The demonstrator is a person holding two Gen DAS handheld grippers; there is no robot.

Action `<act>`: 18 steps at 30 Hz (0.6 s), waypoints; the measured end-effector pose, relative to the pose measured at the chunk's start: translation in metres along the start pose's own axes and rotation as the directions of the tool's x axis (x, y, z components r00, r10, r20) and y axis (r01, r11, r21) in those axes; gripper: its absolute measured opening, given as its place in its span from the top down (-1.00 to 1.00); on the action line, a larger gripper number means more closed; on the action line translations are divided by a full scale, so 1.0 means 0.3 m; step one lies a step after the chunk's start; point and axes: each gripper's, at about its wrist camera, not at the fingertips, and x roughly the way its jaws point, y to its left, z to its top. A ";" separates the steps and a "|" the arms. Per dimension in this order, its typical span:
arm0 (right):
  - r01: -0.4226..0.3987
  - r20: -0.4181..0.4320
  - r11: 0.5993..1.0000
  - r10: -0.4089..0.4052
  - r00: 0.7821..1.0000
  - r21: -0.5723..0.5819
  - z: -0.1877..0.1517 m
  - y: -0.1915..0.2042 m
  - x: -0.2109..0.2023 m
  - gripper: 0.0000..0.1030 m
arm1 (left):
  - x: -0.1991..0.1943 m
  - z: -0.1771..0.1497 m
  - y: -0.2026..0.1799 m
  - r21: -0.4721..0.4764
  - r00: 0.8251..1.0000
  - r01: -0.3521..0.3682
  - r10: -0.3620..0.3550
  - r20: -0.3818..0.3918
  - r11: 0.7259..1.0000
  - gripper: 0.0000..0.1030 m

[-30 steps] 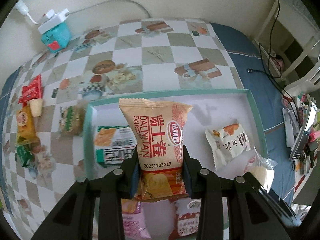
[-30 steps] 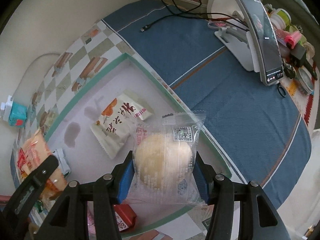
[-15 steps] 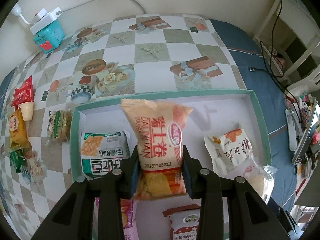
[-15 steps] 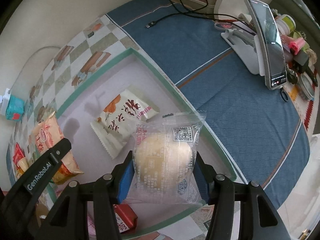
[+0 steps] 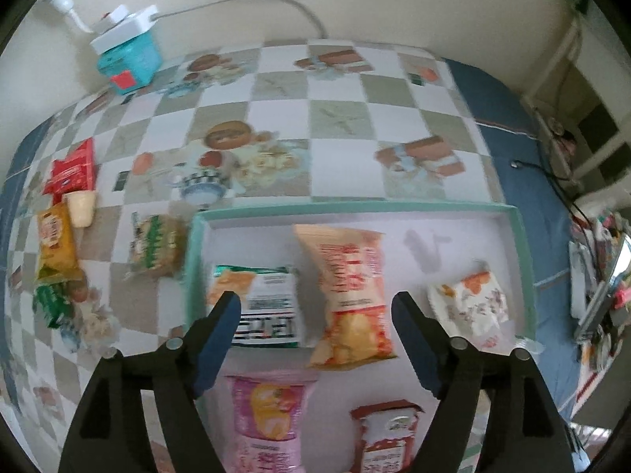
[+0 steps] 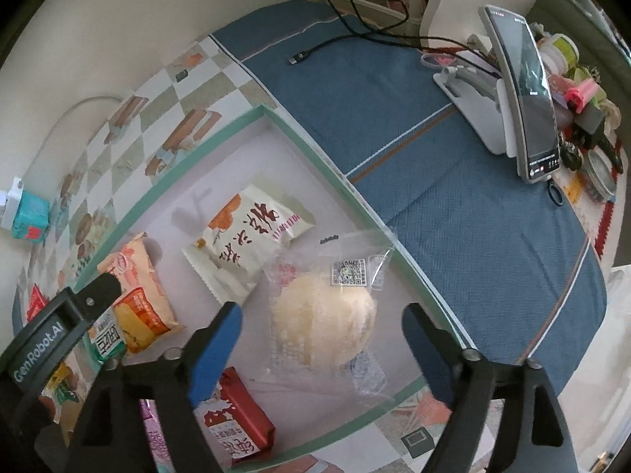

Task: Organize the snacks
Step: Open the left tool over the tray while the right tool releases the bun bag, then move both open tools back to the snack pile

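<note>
1. The left gripper (image 5: 315,307) is opening, jaws apart; the orange crinkly foil snack packet (image 5: 351,295) lies free between them in the shallow teal-rimmed white tray (image 5: 355,208).
2. The right gripper (image 6: 321,325) is opening too; the clear-wrapped pale round pastry (image 6: 323,315) rests unclamped in the tray corner.
3. Both look light; the pastry seems soft and crushable, so take it gently at the wrapper's sides.

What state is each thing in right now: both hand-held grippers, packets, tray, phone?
Left hand-held gripper: jaws opening, nothing gripped.
Right hand-held gripper: jaws opening, nothing gripped.
Orange crinkled snack bag: released, lying in tray.
Clear-wrapped round pastry: released, lying in tray.
Green-rimmed white tray: holding several packets.
Phone on white stand: upright.
</note>
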 end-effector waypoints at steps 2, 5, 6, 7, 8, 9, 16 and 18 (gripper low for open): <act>0.009 0.016 1.000 -0.009 1.000 -0.002 0.001 0.001 -0.006 -1.00 | 0.003 0.002 0.022 -0.016 1.000 -0.024 0.024 0.001 1.000 -0.57; 0.003 0.023 1.000 -0.002 1.000 -0.014 0.000 0.008 -0.007 -1.00 | 0.006 0.006 0.056 -0.036 0.999 -0.049 0.049 0.009 0.998 -0.67; -0.005 0.026 1.000 0.005 1.000 -0.017 -0.001 0.011 -0.007 -1.00 | 0.006 0.007 0.067 -0.040 0.998 -0.054 0.055 0.012 0.998 -0.76; -0.010 0.030 1.000 0.011 0.999 -0.020 -0.002 0.016 -0.007 -1.00 | 0.006 0.008 0.076 -0.045 0.998 -0.056 0.057 0.015 0.997 -0.77; -0.013 0.034 1.000 0.013 0.999 -0.024 -0.002 0.021 -0.008 -1.00 | 0.005 0.008 0.088 -0.051 0.998 -0.058 0.059 0.019 0.997 -0.78; -0.016 0.039 0.999 0.017 0.999 -0.030 -0.003 0.027 -0.011 -1.00 | 0.003 0.008 0.098 -0.057 0.998 -0.058 0.059 0.019 0.997 -0.78; -0.041 0.049 0.999 0.042 0.998 -0.030 -0.012 0.044 -0.022 -1.00 | -0.025 0.006 0.176 -0.083 0.995 -0.079 0.083 0.055 0.993 -0.78; -0.058 0.056 0.998 0.061 0.997 -0.037 -0.016 0.056 -0.027 -1.00 | -0.045 0.006 0.210 -0.100 0.994 -0.072 0.079 0.074 0.992 -0.79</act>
